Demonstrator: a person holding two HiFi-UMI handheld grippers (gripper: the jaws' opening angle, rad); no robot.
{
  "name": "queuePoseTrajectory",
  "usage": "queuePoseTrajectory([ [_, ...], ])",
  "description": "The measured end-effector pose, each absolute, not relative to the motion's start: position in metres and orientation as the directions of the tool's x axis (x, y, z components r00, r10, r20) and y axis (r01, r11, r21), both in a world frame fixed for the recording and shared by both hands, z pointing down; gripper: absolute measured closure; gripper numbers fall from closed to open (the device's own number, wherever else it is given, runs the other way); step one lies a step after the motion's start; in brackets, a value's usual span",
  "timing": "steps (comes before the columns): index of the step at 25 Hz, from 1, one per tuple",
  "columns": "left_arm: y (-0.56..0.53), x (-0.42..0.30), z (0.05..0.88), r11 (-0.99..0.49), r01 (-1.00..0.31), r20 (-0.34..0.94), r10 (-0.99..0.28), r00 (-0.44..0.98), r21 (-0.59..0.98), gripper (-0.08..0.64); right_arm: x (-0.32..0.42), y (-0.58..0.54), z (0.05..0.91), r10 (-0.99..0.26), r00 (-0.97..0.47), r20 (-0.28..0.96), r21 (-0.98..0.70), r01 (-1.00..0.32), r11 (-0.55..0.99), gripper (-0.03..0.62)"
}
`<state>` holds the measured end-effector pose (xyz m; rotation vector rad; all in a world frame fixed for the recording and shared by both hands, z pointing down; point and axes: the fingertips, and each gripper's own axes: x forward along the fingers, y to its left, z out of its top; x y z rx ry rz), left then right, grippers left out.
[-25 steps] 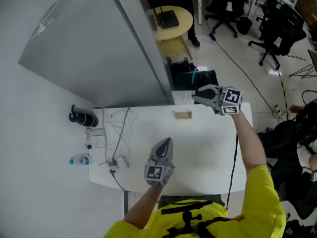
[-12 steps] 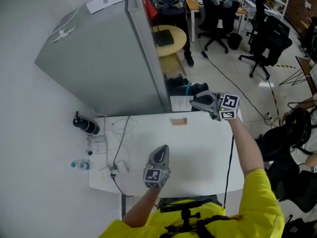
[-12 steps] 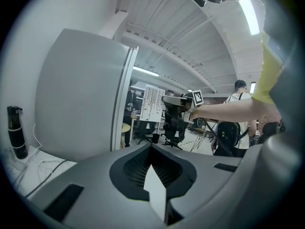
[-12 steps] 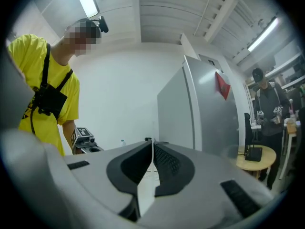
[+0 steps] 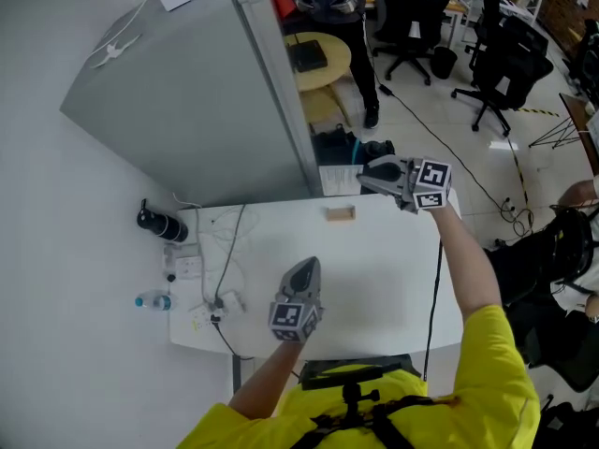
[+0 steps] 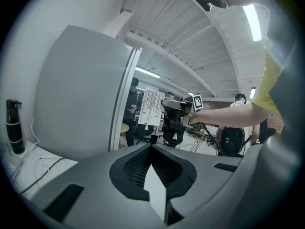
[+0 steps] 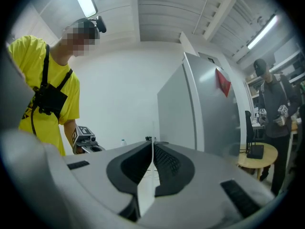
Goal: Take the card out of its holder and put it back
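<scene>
A small wooden card holder (image 5: 341, 213) lies near the far edge of the white table (image 5: 393, 279). Above and beyond it, my right gripper (image 5: 363, 178) is shut on a white printed card (image 5: 339, 179), held level and clear of the holder. From the left gripper view the card (image 6: 150, 106) faces me, pinched by the right gripper (image 6: 166, 104). In the right gripper view the card (image 7: 153, 132) shows only as a thin edge between the closed jaws. My left gripper (image 5: 309, 264) hovers over the near middle of the table, shut, with nothing seen between its jaws.
A tall grey partition (image 5: 187, 92) stands behind the table. At the table's left are a black bottle (image 5: 161, 224), a water bottle (image 5: 154, 300) and loose cables (image 5: 225, 251). Beyond are a round wooden table (image 5: 318, 59), office chairs (image 5: 496, 54) and a standing person (image 7: 271, 104).
My right gripper has risen a little with the card, which now shows flat beside its tip. The left gripper has shifted slightly over the table.
</scene>
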<state>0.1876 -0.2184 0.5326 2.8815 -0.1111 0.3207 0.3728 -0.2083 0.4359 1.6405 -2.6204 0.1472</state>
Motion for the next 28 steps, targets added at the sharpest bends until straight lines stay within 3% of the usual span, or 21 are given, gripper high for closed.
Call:
queuePoseTrajectory([
  [7,-0.225,0.191,0.547,-0.968,-0.111,0.263,-0.049,0.964,0.227,0.555,0.38,-0.219,0.469,-0.885,-0.453,0.105,-0.095,-0.891,0.445,0.575],
  [21,-0.248,0.214,0.636,-0.945,-0.177,0.361,-0.069,0.93,0.276,0.556,0.406,-0.239,0.629,-0.852,-0.499,0.157,-0.215,-0.859,0.464,0.575],
  [28,-0.244,0.212,0.658,-0.94,-0.18,0.389,-0.056,0.92,0.29,0.556,0.409,-0.247,0.656,-0.847,-0.516,0.129,-0.226,-0.847,0.481,0.575],
])
